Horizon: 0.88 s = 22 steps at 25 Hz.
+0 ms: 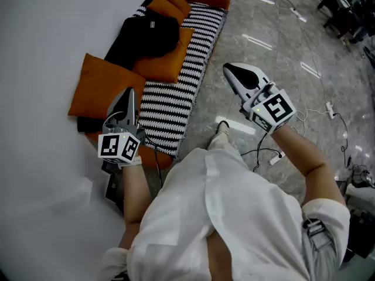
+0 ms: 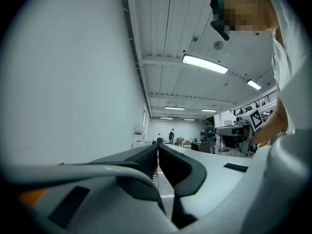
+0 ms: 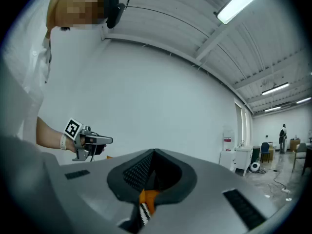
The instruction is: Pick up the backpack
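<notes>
The black backpack (image 1: 146, 35) lies on a sofa (image 1: 179, 92) with a black-and-white zigzag cover, propped among orange cushions (image 1: 167, 63) at the far end. My left gripper (image 1: 130, 91) hovers level over the near end of the sofa, short of the backpack, jaws shut and empty. My right gripper (image 1: 228, 69) is held level over the floor just right of the sofa, also shut with nothing in it. The left gripper view shows its jaws pressed together (image 2: 157, 149) against a white wall. In the right gripper view the jaws meet (image 3: 153, 154), and a bit of orange cushion (image 3: 147, 197) shows below them.
A large orange cushion (image 1: 102, 89) leans at the sofa's near left end by the white wall. Cables and a power strip (image 1: 329, 109) trail over the marble floor at right. Dark chairs (image 1: 345, 13) stand at far right. The person's foot (image 1: 221, 127) is beside the sofa.
</notes>
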Available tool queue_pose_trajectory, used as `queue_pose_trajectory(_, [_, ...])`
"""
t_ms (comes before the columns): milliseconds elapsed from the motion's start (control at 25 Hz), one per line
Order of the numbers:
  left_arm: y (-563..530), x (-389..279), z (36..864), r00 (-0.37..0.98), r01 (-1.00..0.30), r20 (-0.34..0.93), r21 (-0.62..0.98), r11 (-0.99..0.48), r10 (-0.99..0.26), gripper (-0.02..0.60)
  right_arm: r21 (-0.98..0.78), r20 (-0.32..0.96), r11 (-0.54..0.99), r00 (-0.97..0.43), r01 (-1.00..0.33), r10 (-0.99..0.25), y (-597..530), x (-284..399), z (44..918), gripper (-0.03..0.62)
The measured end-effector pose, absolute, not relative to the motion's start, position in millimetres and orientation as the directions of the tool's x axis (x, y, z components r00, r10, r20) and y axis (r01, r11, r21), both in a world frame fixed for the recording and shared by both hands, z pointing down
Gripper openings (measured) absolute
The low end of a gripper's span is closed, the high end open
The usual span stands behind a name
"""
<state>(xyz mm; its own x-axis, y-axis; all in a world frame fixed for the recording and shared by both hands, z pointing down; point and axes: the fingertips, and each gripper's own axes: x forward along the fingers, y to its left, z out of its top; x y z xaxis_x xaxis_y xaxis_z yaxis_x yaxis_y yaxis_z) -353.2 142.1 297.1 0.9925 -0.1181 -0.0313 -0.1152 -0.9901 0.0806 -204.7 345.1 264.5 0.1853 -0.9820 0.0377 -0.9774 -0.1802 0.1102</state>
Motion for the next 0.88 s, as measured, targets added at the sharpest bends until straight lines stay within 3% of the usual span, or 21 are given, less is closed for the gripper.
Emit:
queue_pose_trajectory(560, [156, -332, 309, 0.998, -0.061, -0.005, 0.085, -0.994, -0.061, 0.025, 0.154, 0.074, -0.082, 0.094, -0.985, -0.993, 339, -211, 268, 0.018])
queue_pose_trajectory(880, [155, -319, 314, 0.996, -0.085, -0.008, 0.11, -0.99, -0.086, 0.026, 0.068, 0.072, -0.061, 0.065, -0.996, -0.995, 331, -188, 297, 0.018])
